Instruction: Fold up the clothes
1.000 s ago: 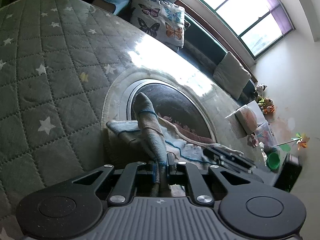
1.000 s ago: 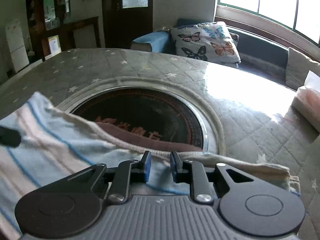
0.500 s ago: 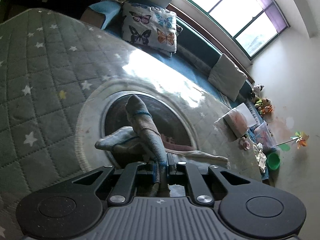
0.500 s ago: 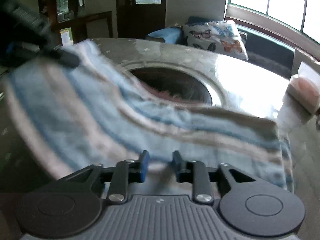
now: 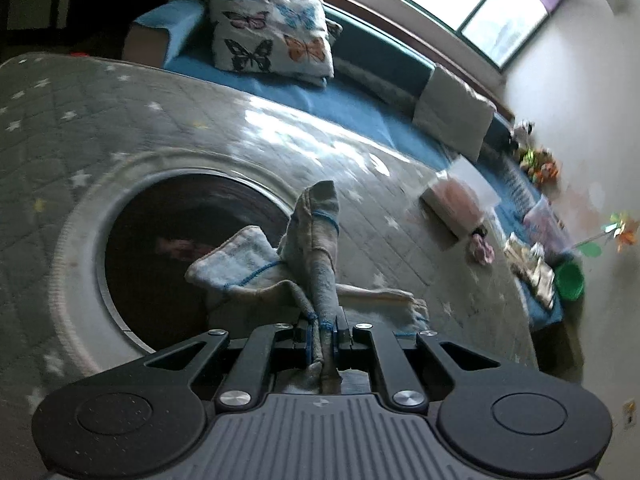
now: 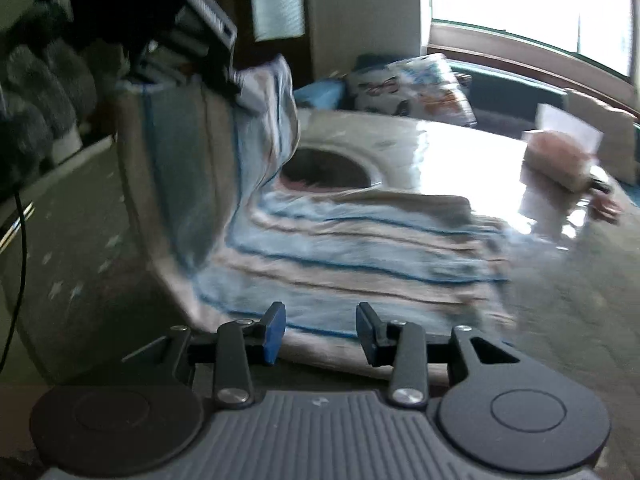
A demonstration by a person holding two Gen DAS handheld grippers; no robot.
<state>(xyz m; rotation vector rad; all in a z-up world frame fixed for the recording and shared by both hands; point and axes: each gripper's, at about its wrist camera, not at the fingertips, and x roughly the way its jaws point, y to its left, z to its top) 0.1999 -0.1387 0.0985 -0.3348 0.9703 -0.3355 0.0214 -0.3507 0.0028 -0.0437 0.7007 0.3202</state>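
A striped blue, white and tan cloth (image 6: 352, 252) lies partly on the grey quilted table (image 6: 560, 300). My left gripper (image 5: 323, 326) is shut on a corner of the cloth (image 5: 316, 256) and holds it up, so one side hangs in a raised sheet (image 6: 192, 168). The left gripper also shows at the top left of the right wrist view (image 6: 236, 80). My right gripper (image 6: 320, 334) is open and empty, just in front of the cloth's near edge.
A dark round inset (image 5: 172, 248) sits in the table's middle. A tissue box (image 5: 460, 200) stands at the far right of the table. Beyond are a blue sofa with a butterfly pillow (image 5: 272, 36), toys and a green bowl (image 5: 570, 280).
My right gripper has opened and let go of the cloth, which now lies flat before it. My left gripper has lifted its corner higher and swung right.
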